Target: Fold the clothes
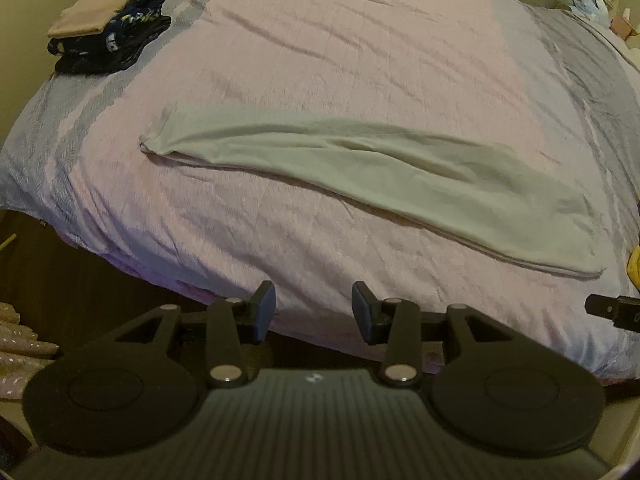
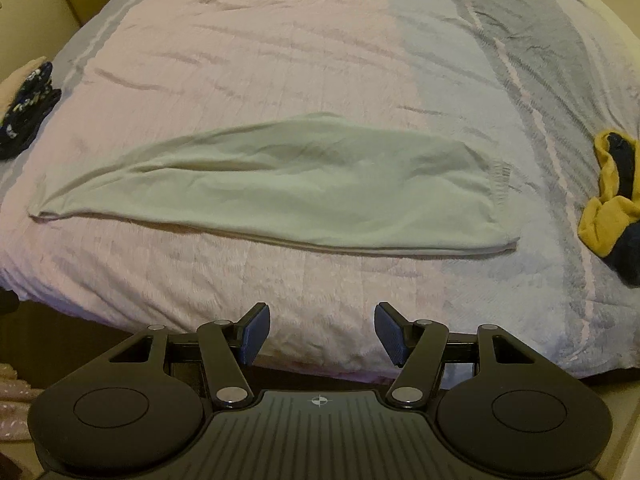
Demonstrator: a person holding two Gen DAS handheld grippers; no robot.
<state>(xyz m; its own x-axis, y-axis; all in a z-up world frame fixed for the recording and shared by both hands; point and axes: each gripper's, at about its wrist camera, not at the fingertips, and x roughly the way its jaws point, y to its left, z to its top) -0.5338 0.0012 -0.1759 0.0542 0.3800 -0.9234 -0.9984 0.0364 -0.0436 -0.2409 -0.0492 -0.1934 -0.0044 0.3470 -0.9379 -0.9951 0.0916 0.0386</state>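
A pale grey-green garment (image 2: 280, 196) is seen laid flat and lengthwise across the pink quilted bedspread (image 1: 320, 40), doubled along its near edge, with its elasticated end toward the right. Both the left gripper (image 1: 314, 312) and the right gripper (image 2: 322, 332) are held off the bed's near edge, jaws spread wide and nothing pinched. If another fold is wanted, the two ends are best taken evenly, both layers caught together, and wrinkles smoothed out; a folded stack (image 1: 108, 28) is noted far left, a yellow-and-navy garment (image 2: 612, 196) right.
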